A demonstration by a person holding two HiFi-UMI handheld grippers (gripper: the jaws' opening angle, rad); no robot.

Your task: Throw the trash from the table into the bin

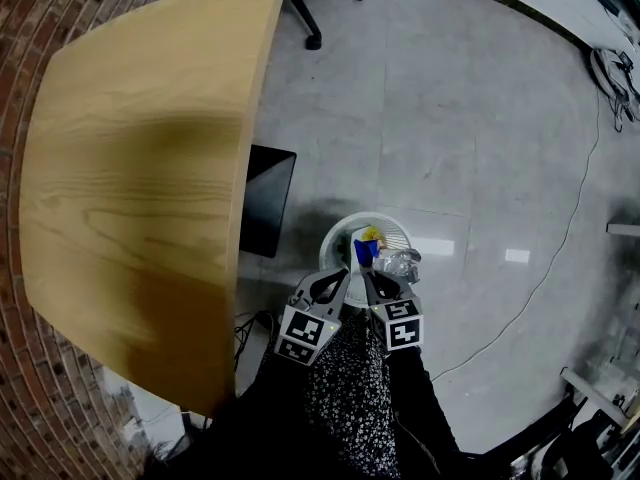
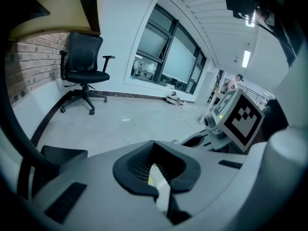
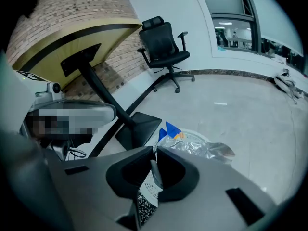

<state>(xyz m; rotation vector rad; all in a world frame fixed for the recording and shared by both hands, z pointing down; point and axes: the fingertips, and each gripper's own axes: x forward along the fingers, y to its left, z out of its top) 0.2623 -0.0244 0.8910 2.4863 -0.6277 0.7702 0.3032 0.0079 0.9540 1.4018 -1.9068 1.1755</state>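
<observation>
one foil wrapper (image 3: 197, 149) with a blue corner, held by the right gripper (image 3: 155, 152), jaws closed on its near edge, over the rim of the white mesh bin (image 1: 338, 236). looks light, limp, crinkly, a bit slippery; an edge pinch is enough and it should drop clean on release. left gripper (image 2: 155, 148) just beside it, jaws together, nothing in them. tabletop (image 1: 140, 168) is plain wood, no trash visible; bin sits off its right edge. glossy grey floor (image 1: 470, 118), brick wall (image 1: 30, 8), office chair (image 3: 163, 44).

The bin (image 1: 338, 234) shows only its far rim, the rest hidden behind foil wrapper (image 1: 402, 261) and right gripper (image 1: 375, 273)
</observation>
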